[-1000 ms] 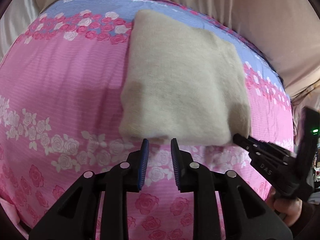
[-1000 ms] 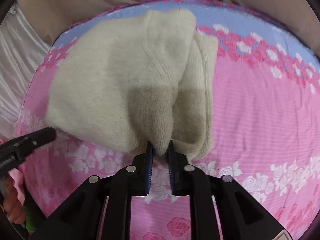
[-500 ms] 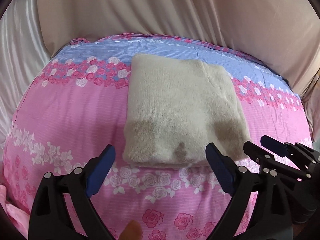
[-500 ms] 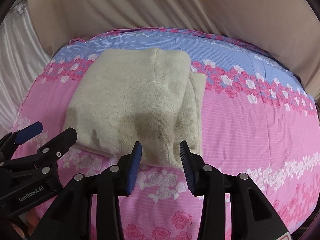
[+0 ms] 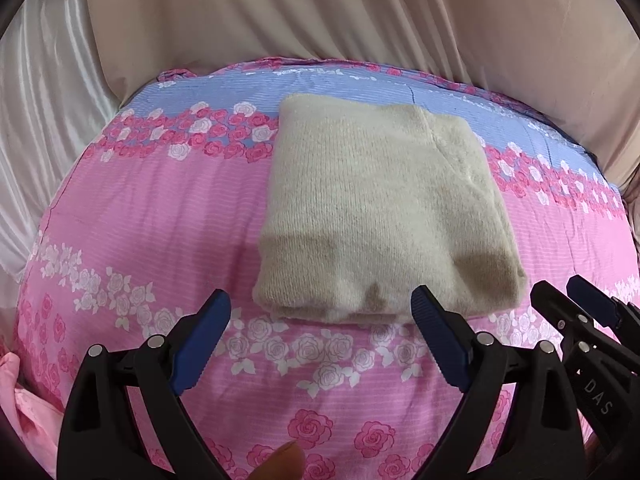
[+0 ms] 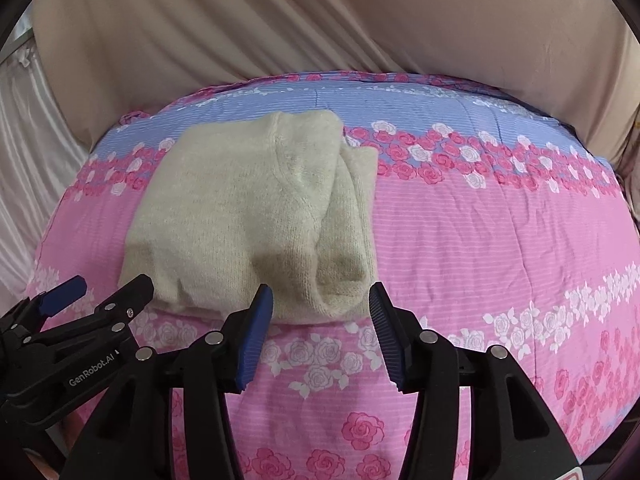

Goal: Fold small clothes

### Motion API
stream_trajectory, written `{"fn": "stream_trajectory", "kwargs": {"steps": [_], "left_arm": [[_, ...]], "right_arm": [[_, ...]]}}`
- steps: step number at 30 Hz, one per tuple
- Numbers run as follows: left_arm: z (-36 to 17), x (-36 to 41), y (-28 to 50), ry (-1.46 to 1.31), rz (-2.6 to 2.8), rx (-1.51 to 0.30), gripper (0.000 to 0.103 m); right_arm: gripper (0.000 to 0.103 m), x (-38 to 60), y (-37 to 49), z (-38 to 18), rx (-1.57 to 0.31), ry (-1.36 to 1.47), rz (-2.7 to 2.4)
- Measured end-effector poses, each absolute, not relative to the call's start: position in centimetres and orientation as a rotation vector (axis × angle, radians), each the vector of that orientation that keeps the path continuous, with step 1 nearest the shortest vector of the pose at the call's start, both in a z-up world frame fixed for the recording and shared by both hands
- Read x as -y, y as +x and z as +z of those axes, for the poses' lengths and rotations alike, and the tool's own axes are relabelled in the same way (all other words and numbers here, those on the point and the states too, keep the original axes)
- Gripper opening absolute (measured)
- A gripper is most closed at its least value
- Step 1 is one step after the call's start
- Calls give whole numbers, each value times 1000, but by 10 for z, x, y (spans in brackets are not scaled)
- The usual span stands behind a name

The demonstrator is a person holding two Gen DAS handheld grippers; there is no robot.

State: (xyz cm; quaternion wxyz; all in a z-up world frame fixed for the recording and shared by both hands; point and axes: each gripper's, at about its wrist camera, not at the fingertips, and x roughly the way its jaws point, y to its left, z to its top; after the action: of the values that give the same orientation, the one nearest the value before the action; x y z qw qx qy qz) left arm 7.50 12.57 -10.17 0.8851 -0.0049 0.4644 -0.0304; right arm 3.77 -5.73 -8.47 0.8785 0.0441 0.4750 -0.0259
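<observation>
Nearest, left gripper [image 5: 320, 312] spread wide, gripping nothing; right gripper [image 6: 321, 304] likewise parted and empty. Just beyond both sets of tips, folded cream sweater [image 5: 380, 216] lying flat on pink rose-print bedsheet [image 5: 160, 220]. Farther back, beige curtain [image 5: 320, 12] hanging.

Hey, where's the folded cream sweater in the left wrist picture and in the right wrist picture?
Left wrist view: the folded cream sweater lies centre, slightly right, just beyond the open left gripper.
Right wrist view: the sweater lies left of centre, beyond the open right gripper.
Shared landmark: the blue band along the bedsheet's far edge.
</observation>
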Motion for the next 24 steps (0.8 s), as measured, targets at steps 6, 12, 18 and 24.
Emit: {"fn": "stream_trajectory", "kwargs": {"steps": [6,12,18,24], "left_arm": [[-106,-124,72,-9,-65,-975,89],[-106,-120,68,9,-75,-972,89],[-107,-116,68,16,-85,-980,89],[-108,-115,69,18,-85,-985,88]], "right_arm": [[53,56,35,-84,-989,88,-54],[53,55,32,-88,-1007,87,-47],[53,54,31,-89,-1011,85,-50],[53,51,30,-88,-1005,74,-43]]}}
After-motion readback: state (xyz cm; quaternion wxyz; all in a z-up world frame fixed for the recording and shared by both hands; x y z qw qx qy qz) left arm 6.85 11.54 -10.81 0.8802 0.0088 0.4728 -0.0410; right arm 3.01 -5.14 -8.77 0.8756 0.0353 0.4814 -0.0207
